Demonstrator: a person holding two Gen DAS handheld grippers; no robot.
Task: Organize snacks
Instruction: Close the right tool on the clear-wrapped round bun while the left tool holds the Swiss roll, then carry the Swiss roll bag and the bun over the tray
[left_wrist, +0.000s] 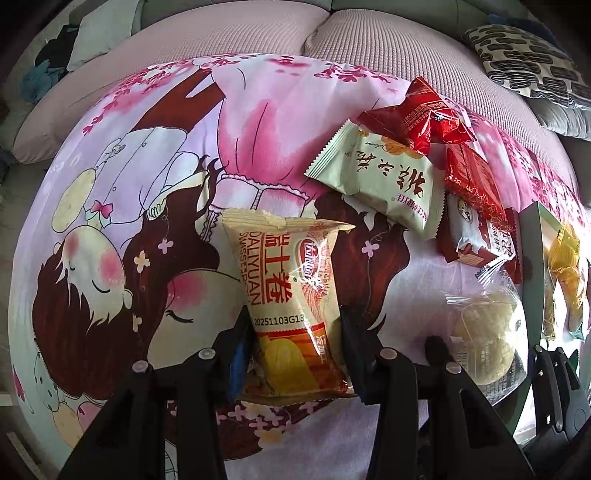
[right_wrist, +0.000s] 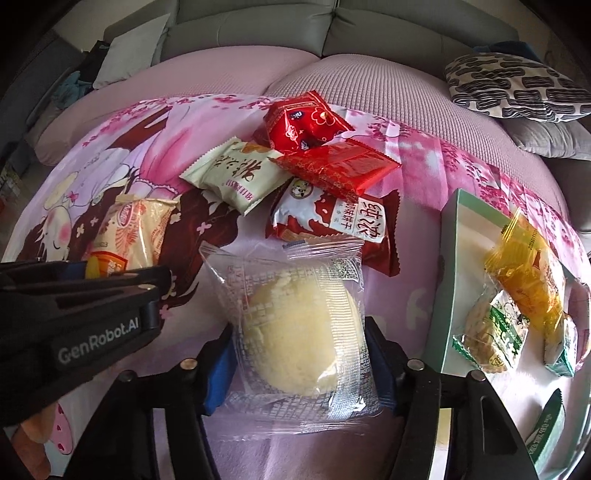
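Our left gripper (left_wrist: 291, 332) clamps the swiss roll (left_wrist: 291, 291), right gripper (right_wrist: 299, 354) hugs the clear-wrapped bun (right_wrist: 299, 332), red packets (right_wrist: 332, 166) piled beyond, green tray (right_wrist: 448, 258) just right

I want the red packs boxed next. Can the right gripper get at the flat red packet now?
Probably not yet. The right gripper has its jaws around the clear-wrapped bun. The flat red packet lies uncovered on top of the pile beyond, so the way is free once the bun is dropped.

Ten wrapped snacks (right_wrist: 303, 325), one green box (right_wrist: 448, 258), two pillows (right_wrist: 509, 88).
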